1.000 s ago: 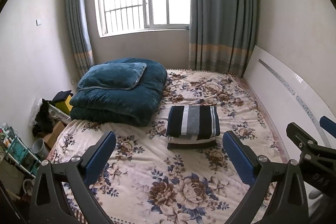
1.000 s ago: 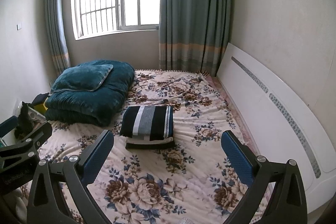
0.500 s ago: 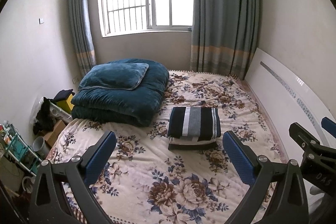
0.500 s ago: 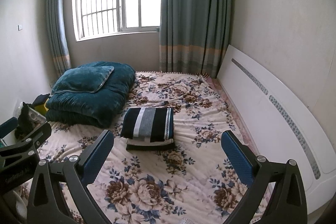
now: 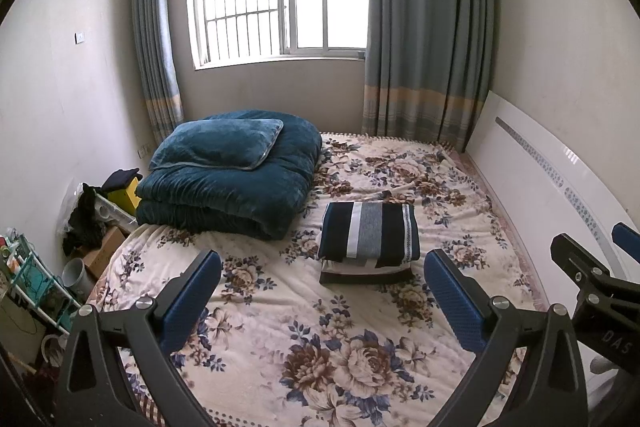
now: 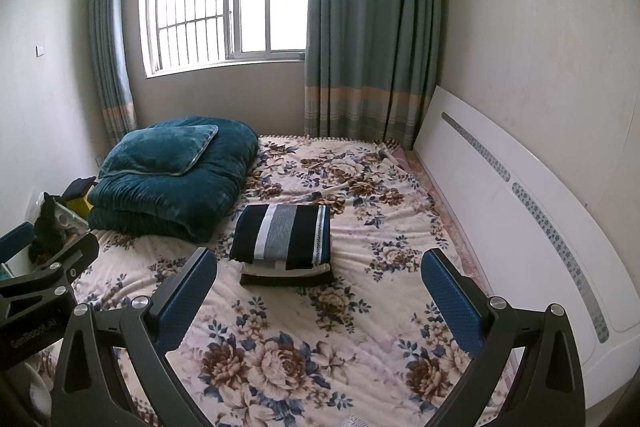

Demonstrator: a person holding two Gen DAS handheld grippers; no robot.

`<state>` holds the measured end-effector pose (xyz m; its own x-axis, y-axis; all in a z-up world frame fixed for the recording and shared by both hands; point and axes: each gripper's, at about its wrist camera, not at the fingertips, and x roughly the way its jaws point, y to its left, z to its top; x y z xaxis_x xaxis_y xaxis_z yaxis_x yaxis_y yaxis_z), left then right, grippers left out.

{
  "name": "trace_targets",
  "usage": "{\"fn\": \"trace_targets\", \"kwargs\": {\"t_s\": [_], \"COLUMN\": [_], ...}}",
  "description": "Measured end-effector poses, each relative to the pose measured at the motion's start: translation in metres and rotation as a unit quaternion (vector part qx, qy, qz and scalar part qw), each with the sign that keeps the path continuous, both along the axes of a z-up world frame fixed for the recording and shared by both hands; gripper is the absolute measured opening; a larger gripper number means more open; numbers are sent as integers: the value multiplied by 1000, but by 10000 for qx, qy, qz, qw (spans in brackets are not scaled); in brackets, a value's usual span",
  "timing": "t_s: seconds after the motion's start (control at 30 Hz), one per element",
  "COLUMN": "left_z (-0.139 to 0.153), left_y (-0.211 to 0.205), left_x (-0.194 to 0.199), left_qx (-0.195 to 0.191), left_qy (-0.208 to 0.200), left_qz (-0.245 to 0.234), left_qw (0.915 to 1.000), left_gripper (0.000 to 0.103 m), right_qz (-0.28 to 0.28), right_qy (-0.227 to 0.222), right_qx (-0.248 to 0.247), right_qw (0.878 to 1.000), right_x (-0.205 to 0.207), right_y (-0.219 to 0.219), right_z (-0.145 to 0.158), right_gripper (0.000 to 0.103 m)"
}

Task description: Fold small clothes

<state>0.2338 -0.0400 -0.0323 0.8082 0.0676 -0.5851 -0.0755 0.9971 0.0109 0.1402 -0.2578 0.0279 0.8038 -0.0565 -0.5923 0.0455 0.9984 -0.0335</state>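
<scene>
A bed covered by a cream fleece blanket [image 5: 280, 327] printed with brown and blue roses fills the room. Near its middle sits a small stack of folded clothes [image 5: 368, 243]: the top piece is a neat, soft rectangle in navy, white and grey stripes, lying on a flatter pale and dark piece beneath.

The left gripper [image 5: 320, 291] and the right gripper [image 6: 318, 289] both hover above the near part of the bed, short of the stack and touching nothing. Each has its jaws spread wide apart, black angular arms ending in blue, finely ribbed pads.

At the far left of the bed lies a plush teal quilt [image 5: 228, 195], folded thick, with a matching velvety pillow [image 5: 220, 147] on top. A smooth white headboard [image 5: 552, 195] runs along the right side.

On the floor to the left, a cardboard box [image 5: 104, 247] and a yellow box [image 5: 128, 195] have dark clothing draped over them; their contents cannot be made out. A grey cylindrical bucket [image 5: 76, 273] stands beside a teal wire rack [image 5: 28, 279] of small, unclear items.
</scene>
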Motion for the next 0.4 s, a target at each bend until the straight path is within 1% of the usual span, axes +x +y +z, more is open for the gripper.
{"fn": "trace_targets", "kwargs": {"t_s": [0.4], "left_z": [1], "left_y": [0], "left_x": [-10], "left_qx": [34], "left_qy": [-86], "left_qz": [70], "left_qw": [9999], "left_gripper": [103], "right_qz": [-27], "right_qy": [-10], "right_qx": [12], "right_qw": [10000], "right_x": [-3], "right_y": [1], "right_z": [0], "right_gripper": [103]}}
